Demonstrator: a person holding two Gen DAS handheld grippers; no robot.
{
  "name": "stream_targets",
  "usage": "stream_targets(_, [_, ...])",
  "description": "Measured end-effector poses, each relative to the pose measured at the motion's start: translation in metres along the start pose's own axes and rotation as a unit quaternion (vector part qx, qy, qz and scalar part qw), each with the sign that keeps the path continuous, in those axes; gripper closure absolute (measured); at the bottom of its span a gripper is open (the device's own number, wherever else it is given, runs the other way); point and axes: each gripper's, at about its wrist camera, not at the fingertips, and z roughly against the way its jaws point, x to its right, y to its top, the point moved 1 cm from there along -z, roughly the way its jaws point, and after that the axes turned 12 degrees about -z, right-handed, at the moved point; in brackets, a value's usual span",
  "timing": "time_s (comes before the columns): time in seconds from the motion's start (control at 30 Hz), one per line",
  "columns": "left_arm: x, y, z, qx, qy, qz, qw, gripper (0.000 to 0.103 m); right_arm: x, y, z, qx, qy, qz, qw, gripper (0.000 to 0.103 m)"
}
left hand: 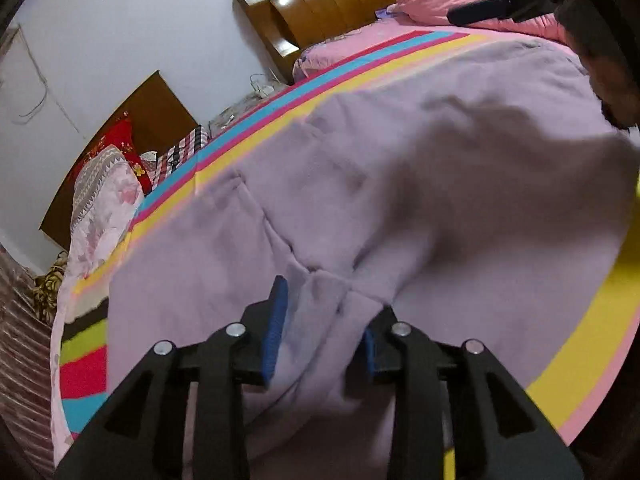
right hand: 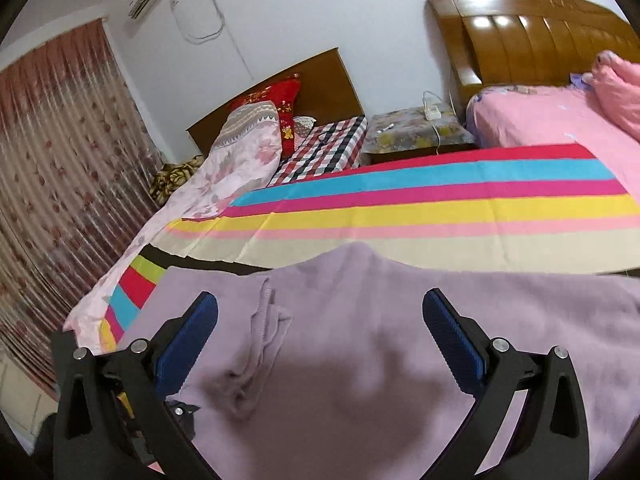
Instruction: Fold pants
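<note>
Lilac pants lie spread over a striped blanket on a bed. My left gripper is low over them, with a bunched fold of the lilac cloth between its blue pads. The jaws stand partly apart and the left pad's face shows bare, so the cloth looks loose. In the right wrist view the pants fill the lower half, with a ribbed cuff or waistband edge to the left. My right gripper hovers over them, wide open with nothing gripped.
The striped blanket covers the bed beyond the pants. A wooden headboard, a pink quilt, a bedside table and a second bed with pillows stand behind. Curtains hang at left. Black gear crosses the top right.
</note>
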Motion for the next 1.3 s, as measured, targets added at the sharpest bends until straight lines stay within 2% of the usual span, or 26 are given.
stream_targets(0.07, [-0.015, -0.011, 0.025, 0.039, -0.019, 0.039, 0.9983, 0.024, 0.001, -0.005, -0.002, -0.015, 0.010, -0.005, 1.000, 0.004])
stream_targets(0.13, [-0.041, -0.033, 0.068, 0.104, 0.008, 0.095, 0.9899, 0.004, 0.001, -0.013, -0.007, -0.042, 0.030, -0.010, 0.999, 0.004])
stream_targets(0.2, [-0.068, -0.063, 0.101, 0.140, 0.030, 0.169, 0.9751, 0.001, -0.007, -0.029, -0.016, -0.085, 0.058, -0.017, 0.995, 0.004])
stream_targets(0.27, [-0.088, -0.092, 0.114, 0.139, 0.053, 0.239, 0.9595, 0.001, -0.016, -0.045, -0.034, -0.137, 0.083, -0.028, 0.987, 0.008])
stream_targets(0.3, [-0.099, -0.116, 0.116, 0.124, 0.076, 0.278, 0.9495, 0.001, -0.022, -0.057, -0.044, -0.180, 0.103, -0.039, 0.978, 0.014])
stream_targets(0.33, [-0.106, -0.133, 0.114, 0.105, 0.093, 0.305, 0.9419, 0.002, -0.025, -0.064, -0.049, -0.203, 0.113, -0.049, 0.971, 0.021])
stream_targets(0.4, [-0.111, -0.157, 0.109, 0.066, 0.113, 0.341, 0.9310, 0.002, -0.034, -0.079, -0.059, -0.244, 0.116, -0.059, 0.961, 0.022])
stream_targets(0.43, [-0.112, -0.166, 0.110, 0.059, 0.116, 0.347, 0.9287, 0.002, -0.041, -0.087, -0.063, -0.255, 0.109, -0.053, 0.959, 0.023])
stream_targets(0.57, [-0.096, -0.175, 0.108, 0.054, 0.111, 0.347, 0.9297, 0.002, -0.050, -0.088, -0.075, -0.250, 0.096, -0.064, 0.961, 0.023])
stream_targets(0.67, [-0.085, -0.171, 0.095, 0.052, 0.099, 0.330, 0.9372, 0.002, -0.055, -0.082, -0.087, -0.250, 0.097, -0.085, 0.960, 0.025])
stream_targets(0.77, [-0.074, -0.159, 0.088, 0.055, 0.092, 0.297, 0.9489, 0.002, -0.054, -0.081, -0.100, -0.238, 0.087, -0.112, 0.961, 0.048])
stream_targets(0.83, [-0.069, -0.159, 0.083, 0.055, 0.089, 0.283, 0.9533, 0.002, -0.050, -0.082, -0.098, -0.232, 0.078, -0.105, 0.964, 0.080])
stream_targets(0.87, [-0.066, -0.158, 0.083, 0.055, 0.087, 0.279, 0.9549, 0.002, -0.049, -0.083, -0.097, -0.230, 0.085, -0.108, 0.964, 0.086])
stream_targets(0.97, [-0.064, -0.160, 0.077, 0.050, 0.080, 0.281, 0.9549, 0.002, -0.065, -0.072, -0.081, -0.190, 0.103, -0.087, 0.972, 0.088])
stream_targets(1.1, [-0.074, -0.157, 0.068, 0.054, 0.069, 0.311, 0.9463, 0.002, -0.116, -0.038, -0.061, -0.140, 0.133, -0.030, 0.981, 0.089])
stream_targets(1.23, [-0.093, -0.146, 0.050, 0.041, 0.073, 0.318, 0.9444, 0.002, -0.160, -0.006, -0.044, -0.101, 0.171, 0.000, 0.980, 0.089])
stream_targets(1.3, [-0.105, -0.147, 0.039, 0.016, 0.096, 0.318, 0.9432, 0.002, -0.180, 0.009, -0.025, -0.078, 0.192, 0.020, 0.978, 0.089])
